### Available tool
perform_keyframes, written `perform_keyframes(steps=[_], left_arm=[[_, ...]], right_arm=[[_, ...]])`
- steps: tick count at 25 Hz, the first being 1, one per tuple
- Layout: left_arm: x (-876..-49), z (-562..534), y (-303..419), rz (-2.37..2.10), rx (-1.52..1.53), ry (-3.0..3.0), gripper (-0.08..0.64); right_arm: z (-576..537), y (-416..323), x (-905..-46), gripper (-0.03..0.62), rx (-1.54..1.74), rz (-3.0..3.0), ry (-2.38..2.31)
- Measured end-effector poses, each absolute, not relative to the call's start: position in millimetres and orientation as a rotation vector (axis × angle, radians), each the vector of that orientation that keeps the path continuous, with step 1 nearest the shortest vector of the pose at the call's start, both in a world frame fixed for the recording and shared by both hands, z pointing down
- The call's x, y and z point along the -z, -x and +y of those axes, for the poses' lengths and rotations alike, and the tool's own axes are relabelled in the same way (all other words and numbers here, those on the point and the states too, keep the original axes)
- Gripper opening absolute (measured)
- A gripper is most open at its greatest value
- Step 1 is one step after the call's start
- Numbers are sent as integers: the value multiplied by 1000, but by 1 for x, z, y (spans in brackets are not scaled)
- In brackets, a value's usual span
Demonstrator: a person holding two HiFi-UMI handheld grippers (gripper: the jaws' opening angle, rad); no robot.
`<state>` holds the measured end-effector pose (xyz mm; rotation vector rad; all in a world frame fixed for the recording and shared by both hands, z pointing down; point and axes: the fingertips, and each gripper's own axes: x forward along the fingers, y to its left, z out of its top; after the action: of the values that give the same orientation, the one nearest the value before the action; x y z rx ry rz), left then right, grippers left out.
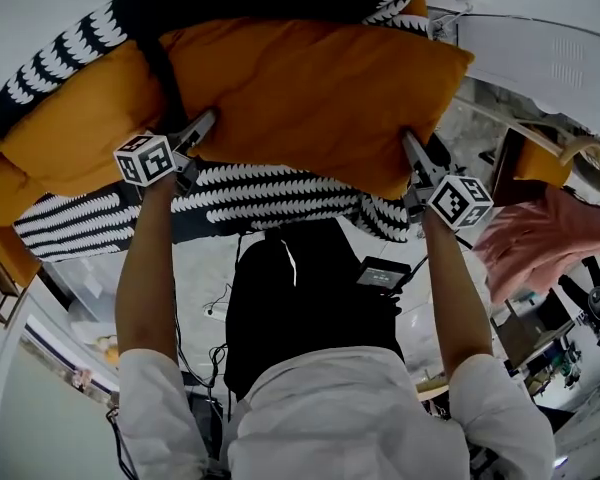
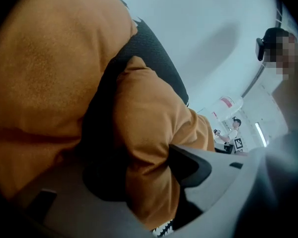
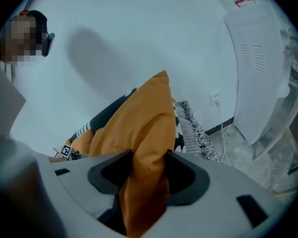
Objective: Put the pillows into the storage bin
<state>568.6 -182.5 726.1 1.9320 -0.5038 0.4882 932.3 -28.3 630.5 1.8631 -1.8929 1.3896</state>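
My left claw (image 1: 193, 134) and my right claw (image 1: 413, 160) are each clamped on a fold of the orange pillow (image 1: 310, 78). The left claw has its 8 o'clock corner and the right its 4 o'clock corner. In both gripper views orange cloth sits bunched between the pads.

The pillow lies at 12 o'clock from me, its long side stretched between my two claws. I judge it light, bulky and very soft: the stuffing gives way under the pads, so I am really holding cover cloth plus a little fill. The weave looks matte, not slippery, and nothing about it is fragile. Gripped by two corners it will likely sag in the middle, so a deep bite past the seam seems safest.

A black-and-white patterned throw (image 1: 260, 193) lies just beside its 6 o'clock edge. A second orange pillow (image 1: 65, 138) sits close at 9 o'clock, and a pink cloth (image 1: 550, 238) lies well apart at 4 o'clock. I see no storage bin in any view.
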Motion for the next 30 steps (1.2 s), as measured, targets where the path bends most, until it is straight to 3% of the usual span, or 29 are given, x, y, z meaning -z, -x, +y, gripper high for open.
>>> perform_keyframes(steps=[7, 13, 20, 30], left_arm=[[-685, -170, -570, -565, -540, -2043, 146], [-609, -172, -569, -610, -480, -2155, 140], [-455, -167, -544, -760, -372, -2293, 140], [-254, -154, -418, -1247, -247, -2461, 140]], right_arm=[[-18, -914, -603, 142, -1380, -1956, -1809], [-28, -920, -542, 133, -1249, -2068, -1853], [-47, -906, -422, 133, -1068, -2283, -1780], [-131, -797, -288, 133, -768, -2741, -1489]])
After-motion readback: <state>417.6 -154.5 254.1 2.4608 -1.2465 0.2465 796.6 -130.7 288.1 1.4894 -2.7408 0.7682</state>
